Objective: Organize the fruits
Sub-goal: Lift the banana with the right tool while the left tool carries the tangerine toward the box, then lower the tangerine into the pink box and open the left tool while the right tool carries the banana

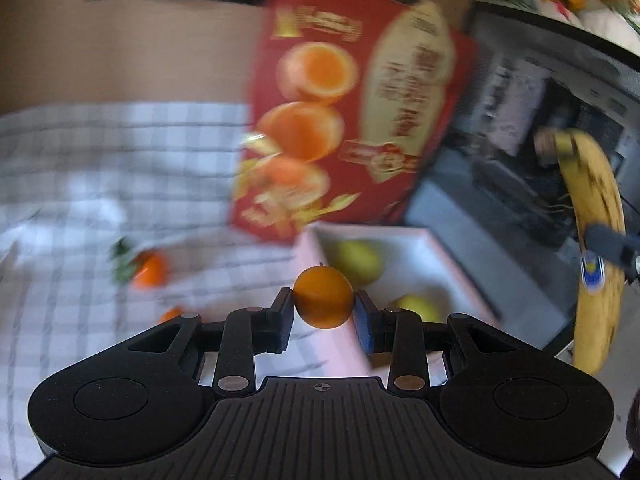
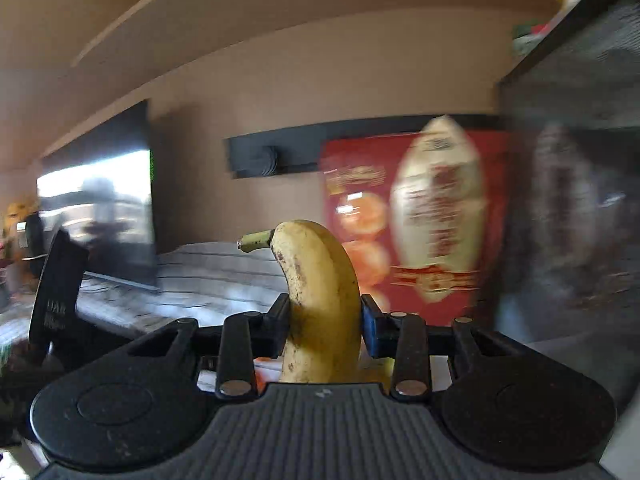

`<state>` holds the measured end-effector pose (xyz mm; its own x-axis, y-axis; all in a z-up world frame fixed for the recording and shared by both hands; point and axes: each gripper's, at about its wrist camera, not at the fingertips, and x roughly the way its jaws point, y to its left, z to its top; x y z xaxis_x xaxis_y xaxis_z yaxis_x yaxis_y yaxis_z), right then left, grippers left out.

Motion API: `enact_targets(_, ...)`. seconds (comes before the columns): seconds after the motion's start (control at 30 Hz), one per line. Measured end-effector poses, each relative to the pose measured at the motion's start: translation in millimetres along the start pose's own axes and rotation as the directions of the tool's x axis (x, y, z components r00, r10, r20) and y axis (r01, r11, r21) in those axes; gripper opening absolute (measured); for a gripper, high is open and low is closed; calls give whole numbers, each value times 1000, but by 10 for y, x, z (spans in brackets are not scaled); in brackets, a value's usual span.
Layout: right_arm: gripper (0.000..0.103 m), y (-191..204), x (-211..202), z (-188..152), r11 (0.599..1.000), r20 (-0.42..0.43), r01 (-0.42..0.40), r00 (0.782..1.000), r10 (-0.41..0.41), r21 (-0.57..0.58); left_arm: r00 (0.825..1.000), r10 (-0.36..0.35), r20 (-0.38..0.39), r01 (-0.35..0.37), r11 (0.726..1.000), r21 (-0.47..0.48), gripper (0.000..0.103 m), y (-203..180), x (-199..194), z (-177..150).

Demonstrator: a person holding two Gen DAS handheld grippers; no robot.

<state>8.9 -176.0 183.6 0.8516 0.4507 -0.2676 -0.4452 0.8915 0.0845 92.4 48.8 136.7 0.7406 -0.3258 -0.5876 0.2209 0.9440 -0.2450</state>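
L gripper (image 1: 323,308) clamping orange (image 1: 323,297) btwn tips, R gripper (image 2: 325,320) clamping banana (image 2: 320,296), stem up

Left gripper (image 1: 323,312) pinches an orange (image 1: 323,297) above the pink box (image 1: 448,264) holding 2 yellow-green fruits (image 1: 358,262)

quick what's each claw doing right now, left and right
Left claw: closed on a small orange, held above the white box.
Right claw: closed on a banana, held up in the air.
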Motion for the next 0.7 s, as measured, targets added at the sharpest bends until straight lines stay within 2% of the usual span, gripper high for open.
enact_targets(0.1,35,-222,-146,-55,996,-28,84,996,-84,19,996,-76,-51,77,997,30,37,-211,422,171)
enact_targets(0.2,35,-407,-212,-187,988,-81,142,987,-136,69,984,-117,-135,124,991,44,37,-409,925,271)
enact_targets(0.3,35,-511,-184,-327,977,-130,183,977,-169,109,973,-70,-219,86,994,65,37,-537,1364,267)
enact_targets(0.4,35,-583,-188,-412,971,-156,194,973,-172,141,962,-14,-274,44,994,101,37,-566,1622,190)
enact_targets(0.47,35,-591,-167,-439,968,-166,200,971,-174,154,957,1,-290,38,991,128,39,-569,1665,141)
enact_targets(0.57,35,-589,-145,-455,966,-171,200,970,-172,162,954,-23,-299,70,987,146,40,-548,1641,109)
enact_targets(0.7,35,-588,-82,-377,968,-167,186,973,-158,167,980,-70,-184,87,992,91,40,-423,1271,136)
